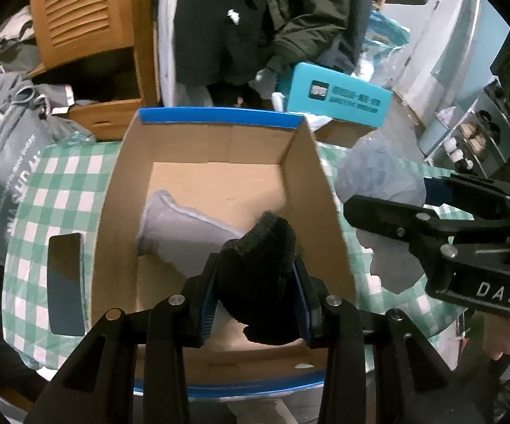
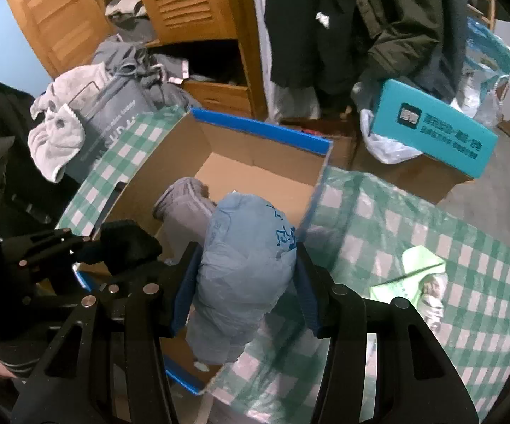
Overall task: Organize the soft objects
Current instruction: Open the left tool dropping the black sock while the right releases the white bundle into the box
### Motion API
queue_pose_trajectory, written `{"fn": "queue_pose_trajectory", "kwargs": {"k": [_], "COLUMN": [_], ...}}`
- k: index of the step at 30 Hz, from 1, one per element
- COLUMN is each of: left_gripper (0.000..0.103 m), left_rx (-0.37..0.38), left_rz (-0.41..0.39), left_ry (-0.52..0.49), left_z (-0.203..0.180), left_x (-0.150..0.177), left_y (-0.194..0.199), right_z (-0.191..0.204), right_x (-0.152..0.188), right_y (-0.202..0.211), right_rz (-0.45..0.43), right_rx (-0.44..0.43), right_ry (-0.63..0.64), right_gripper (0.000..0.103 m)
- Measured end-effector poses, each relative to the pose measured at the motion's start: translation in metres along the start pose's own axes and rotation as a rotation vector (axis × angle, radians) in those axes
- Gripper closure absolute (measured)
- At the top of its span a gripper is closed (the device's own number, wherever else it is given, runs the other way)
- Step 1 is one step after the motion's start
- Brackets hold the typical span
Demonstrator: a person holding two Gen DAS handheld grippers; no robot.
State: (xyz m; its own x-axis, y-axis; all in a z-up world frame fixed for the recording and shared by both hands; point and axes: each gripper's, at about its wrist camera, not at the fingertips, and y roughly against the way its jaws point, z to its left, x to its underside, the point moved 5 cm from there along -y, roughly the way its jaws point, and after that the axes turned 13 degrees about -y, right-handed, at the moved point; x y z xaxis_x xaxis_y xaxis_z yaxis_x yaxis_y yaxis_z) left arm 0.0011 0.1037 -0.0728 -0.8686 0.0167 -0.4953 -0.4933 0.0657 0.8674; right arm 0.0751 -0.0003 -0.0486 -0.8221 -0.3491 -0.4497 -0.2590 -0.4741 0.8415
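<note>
A black knit sock [image 1: 260, 268] is clamped in the left gripper [image 1: 258, 300] fingers directly above the open cardboard box [image 1: 219, 134]; a crumpled blue plastic bag [image 2: 247, 265], pinched in the right gripper [image 2: 246, 293], is held over the box's right wall, beyond which a grey cloth [image 1: 184, 233] lies inside.

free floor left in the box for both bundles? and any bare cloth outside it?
Cardboard box: bare floor along the far wall and right wall, beyond the grey sock lying left of centre. Checked cloth right of the box is bare up to the green packet. Left strip is crowded by the dark phone.
</note>
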Motion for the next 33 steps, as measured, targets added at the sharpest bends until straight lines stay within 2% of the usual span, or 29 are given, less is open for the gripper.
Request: {"fn": "queue_pose_trajectory", "kwargs": {"k": [10, 14, 17, 18, 22, 27, 33], "left_gripper": [0.064, 0.061, 0.054, 0.049, 0.039, 0.038, 0.038], "left_rx": [-0.022, -0.012, -0.009, -0.017, -0.025, -0.014, -0.02], "left_rz": [0.046, 0.062, 0.067, 0.063, 0.054, 0.046, 0.043], "left_ry": [0.05, 0.104, 0.128, 0.129, 0.121, 0.093, 0.047], "left_z": [0.022, 0.032, 0.036, 0.036, 0.034, 0.025, 0.011], "left_x": [0.008, 0.013, 0.016, 0.017, 0.013, 0.008, 0.004], "left_y": [-0.012, -0.016, -0.016, -0.015, -0.013, -0.013, -0.013], "right_z": [0.014, 0.018, 0.019, 0.017, 0.01, 0.0, -0.015], "right_x": [-0.001, 0.0, -0.001, -0.002, -0.005, -0.007, -0.007], "right_y": [-0.029, -0.036, -0.038, -0.037, -0.034, -0.027, -0.019], "right_rz": [0.052, 0.077, 0.086, 0.079, 0.065, 0.046, 0.033], "right_rx": [0.005, -0.007, -0.022, -0.016, 0.001, 0.016, 0.035], "right_ry": [0.018, 0.026, 0.026, 0.026, 0.009, -0.011, -0.034], "right_gripper": [0.052, 0.048, 0.039, 0.035, 0.034, 0.03, 0.03]}}
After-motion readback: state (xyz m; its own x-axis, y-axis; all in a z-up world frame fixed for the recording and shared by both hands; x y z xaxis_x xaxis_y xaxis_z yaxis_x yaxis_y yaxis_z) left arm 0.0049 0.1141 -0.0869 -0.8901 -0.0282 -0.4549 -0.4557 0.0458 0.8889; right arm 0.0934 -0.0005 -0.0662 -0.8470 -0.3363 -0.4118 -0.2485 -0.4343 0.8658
